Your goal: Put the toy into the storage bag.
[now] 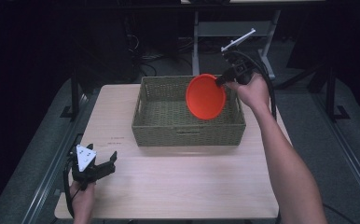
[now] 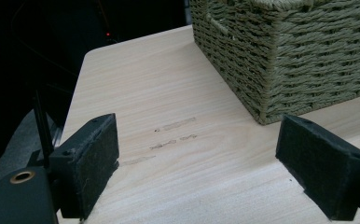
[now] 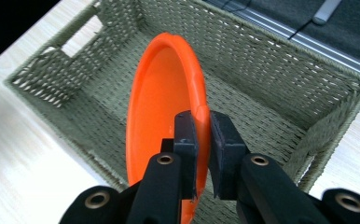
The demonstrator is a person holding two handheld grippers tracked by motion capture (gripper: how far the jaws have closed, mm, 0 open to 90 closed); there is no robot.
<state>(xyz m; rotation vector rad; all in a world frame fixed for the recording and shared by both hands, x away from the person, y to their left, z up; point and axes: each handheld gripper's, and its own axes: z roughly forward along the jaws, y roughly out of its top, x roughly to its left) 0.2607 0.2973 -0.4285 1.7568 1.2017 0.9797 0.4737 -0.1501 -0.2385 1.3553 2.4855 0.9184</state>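
Note:
An orange plate hangs on edge above the right half of a woven green basket. My right gripper is shut on the plate's rim. In the right gripper view the two black pads clamp the orange plate near its edge, with the basket open and bare below it. My left gripper rests low at the table's near left corner, open. In the left gripper view its fingers stand wide apart with nothing between them, facing the basket's corner.
The basket stands at the far middle of a light wooden table. Dark floor, cables and a metal stand's legs lie beyond the far edge. A rail runs along the right side.

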